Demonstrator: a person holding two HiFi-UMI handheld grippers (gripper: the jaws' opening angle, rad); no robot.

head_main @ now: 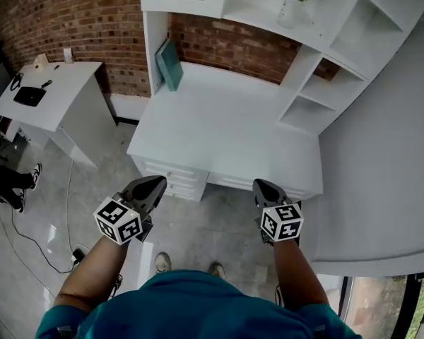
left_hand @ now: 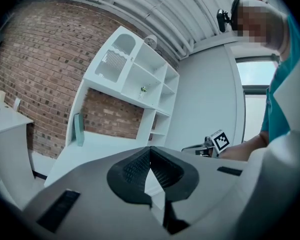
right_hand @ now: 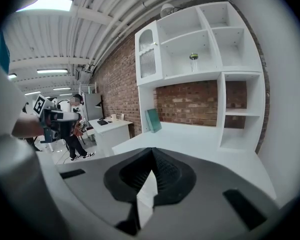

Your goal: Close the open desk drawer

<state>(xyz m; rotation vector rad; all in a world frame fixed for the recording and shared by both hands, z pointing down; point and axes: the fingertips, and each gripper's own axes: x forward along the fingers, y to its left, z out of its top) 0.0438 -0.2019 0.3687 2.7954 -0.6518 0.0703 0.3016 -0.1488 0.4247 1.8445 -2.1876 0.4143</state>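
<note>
Seemingly nothing is done yet: the left hand-held gripper [head_main: 157, 183] and right hand-held gripper [head_main: 259, 185], both pinched together and empty, hover short of the white table's [head_main: 219, 119] drawer fronts [head_main: 171, 176].

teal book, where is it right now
Head view: the flat teal book leans at the white desk's back-left corner, against the shelf unit's left post.

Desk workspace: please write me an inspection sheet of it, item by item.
Surface: white desk top, bare except a teal book leaning at the back left.
Job's things: drawer fronts under the front edge; how far open cannot be told.
Clutter: small bottle on a shelf.
Grippers: left gripper and right gripper, fingers shut, empty, short of the desk.
Cables: cable on the floor.
Surroundings: brick wall, second desk.
</note>
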